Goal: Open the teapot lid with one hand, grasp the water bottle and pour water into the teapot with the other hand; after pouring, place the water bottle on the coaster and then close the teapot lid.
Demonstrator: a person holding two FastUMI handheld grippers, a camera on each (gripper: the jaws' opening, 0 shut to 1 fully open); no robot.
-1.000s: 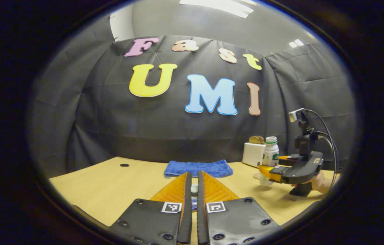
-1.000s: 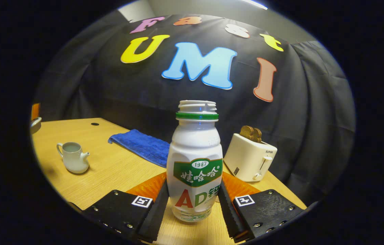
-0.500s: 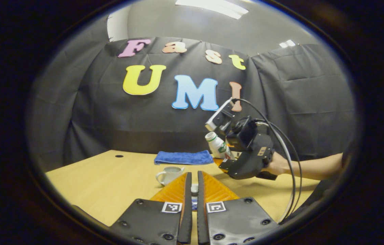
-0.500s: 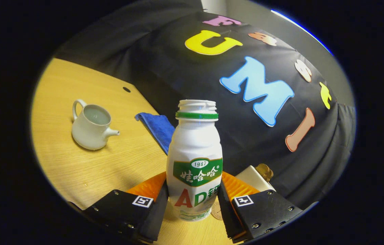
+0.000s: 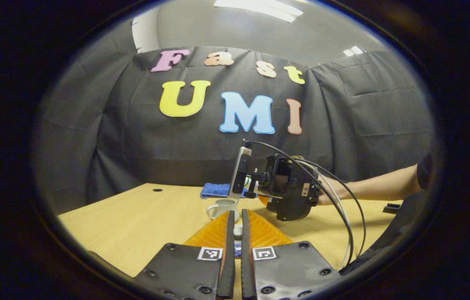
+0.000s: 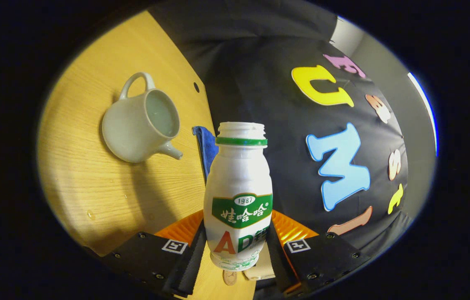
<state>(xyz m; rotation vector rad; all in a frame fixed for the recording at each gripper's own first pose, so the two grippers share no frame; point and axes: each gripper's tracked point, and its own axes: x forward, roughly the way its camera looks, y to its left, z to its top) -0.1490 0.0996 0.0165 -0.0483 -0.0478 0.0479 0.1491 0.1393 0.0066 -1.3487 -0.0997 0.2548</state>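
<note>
The white, capless water bottle (image 6: 239, 196) stands between the fingers of my right gripper (image 6: 238, 228), which is shut on its lower body. It is tipped far over toward the lidless pale teapot (image 6: 143, 125), whose mouth lies just left of the bottle's neck. In the left gripper view, a hand holds the right gripper (image 5: 262, 199) tilted just above and right of the teapot (image 5: 222, 207). My left gripper (image 5: 237, 213) hovers nearer, shut on a small white piece, the teapot lid (image 5: 237, 230). The coaster (image 6: 230, 277) peeks out under the bottle's base.
A blue towel (image 5: 215, 190) lies on the wooden table (image 5: 135, 221) by the back wall, behind the teapot. A cream toaster (image 6: 259, 271) shows partly below the bottle. A person's forearm (image 5: 380, 189) and cables reach in from the right.
The right gripper lifted the bottle from beside the toaster, carried it left to the teapot and tipped it steeply. The left gripper kept its grip on the lid and barely shifted.
</note>
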